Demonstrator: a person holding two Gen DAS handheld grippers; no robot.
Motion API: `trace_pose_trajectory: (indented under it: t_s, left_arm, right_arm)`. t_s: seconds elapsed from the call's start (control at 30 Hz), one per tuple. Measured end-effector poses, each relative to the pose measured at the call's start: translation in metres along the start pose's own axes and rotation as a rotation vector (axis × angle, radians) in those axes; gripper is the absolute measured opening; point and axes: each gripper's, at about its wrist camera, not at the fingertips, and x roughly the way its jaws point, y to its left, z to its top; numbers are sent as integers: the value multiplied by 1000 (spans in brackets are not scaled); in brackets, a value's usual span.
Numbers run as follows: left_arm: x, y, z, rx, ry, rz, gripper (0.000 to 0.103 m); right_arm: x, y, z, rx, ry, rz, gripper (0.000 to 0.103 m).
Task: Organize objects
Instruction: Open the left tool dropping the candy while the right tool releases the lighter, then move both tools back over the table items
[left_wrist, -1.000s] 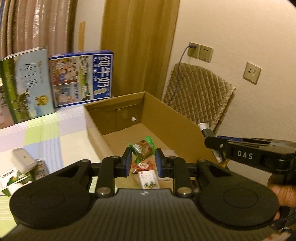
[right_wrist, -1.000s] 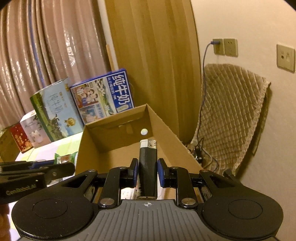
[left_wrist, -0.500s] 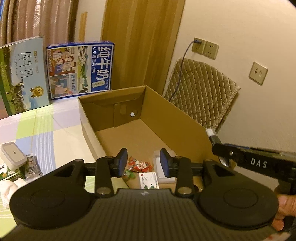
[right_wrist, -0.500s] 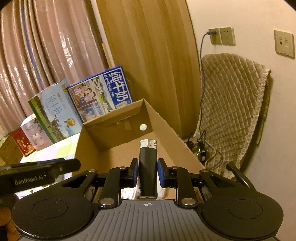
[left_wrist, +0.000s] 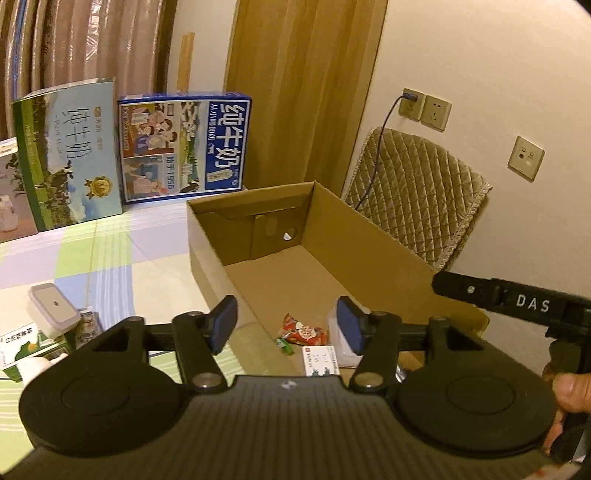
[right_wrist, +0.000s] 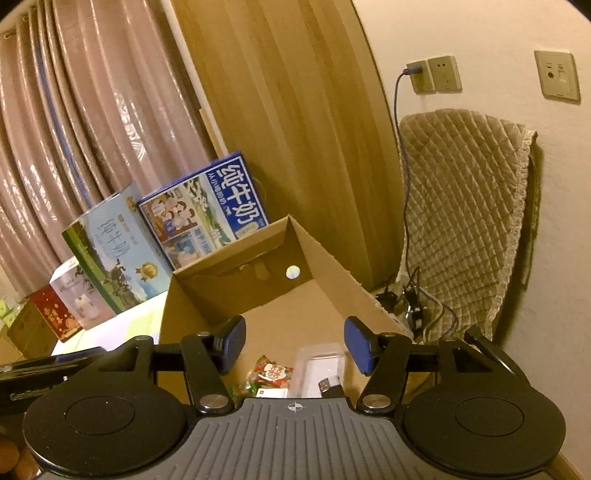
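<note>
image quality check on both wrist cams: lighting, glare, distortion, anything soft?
Left wrist: dim warm indoor light; fisheye bends the wooden panel; dark vignette in the corners; cardboard box interior readable, snack packet slightly soft. Right wrist: same warm cast; glossy streaks of glare on the curtain; strong barrel curve along the wall; items low in the box, next to the tool body, are blurred.
</note>
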Motion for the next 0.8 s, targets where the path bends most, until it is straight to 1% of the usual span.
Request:
trace_pose_trajectory:
  t_s: [0.1,0.2,0.47,0.57,0.63,0.8]
  left_arm:
    - [-6,6,-1,-6,-4,9,60]
    - [-12,10,-1,-12,-20,14,70]
    - [-24,23,-6,-15,-10,33,77]
    - [-29,28,-7,-17,-13,43,82]
    - [-32,31,-7,-18,-12,52,84]
    - [-40,44,-11,-26,-7,82,90]
  right_arm:
    - [-1,1,1,5,-2,1,58]
    - [-2,7,-1,-6,-3,12,60]
    - [-1,33,-9,-81,-1,36,63]
    - [0,44,-13,-110,-3,43,67]
    - [1,51,-15,-128,-3,47,70]
    - [3,66,-19,-149,-1,72,74]
